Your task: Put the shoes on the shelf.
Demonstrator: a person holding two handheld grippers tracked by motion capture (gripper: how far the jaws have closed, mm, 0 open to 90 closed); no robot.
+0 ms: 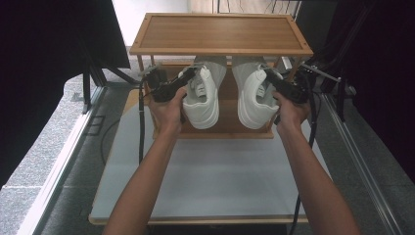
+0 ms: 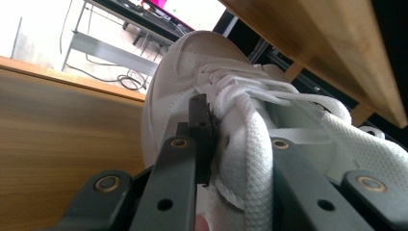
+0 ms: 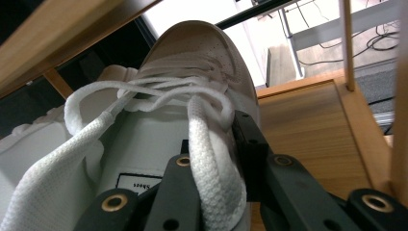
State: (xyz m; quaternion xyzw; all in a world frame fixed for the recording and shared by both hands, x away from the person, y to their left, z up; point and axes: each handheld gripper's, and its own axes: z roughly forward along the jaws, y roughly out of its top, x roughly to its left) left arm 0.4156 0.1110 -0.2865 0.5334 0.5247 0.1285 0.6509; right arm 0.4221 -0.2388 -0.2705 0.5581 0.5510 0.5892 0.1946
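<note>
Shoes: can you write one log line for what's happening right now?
left gripper: shut on left shoe | right gripper: shut on right shoe | place: lower shelf of wooden rack

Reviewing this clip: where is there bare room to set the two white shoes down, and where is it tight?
The rack's top shelf is bare from rim to rim. The pale tabletop between the rack's front rail and the near edge is free, apart from the forearms. Crowded: the lower shelf, where the left shoe and right shoe sit between the posts, held by the left gripper and right gripper.

Bare forearms; black tongs (image 2: 235,159) with brass-ringed screw holes and black trailing cables (image 1: 141,122).
</note>
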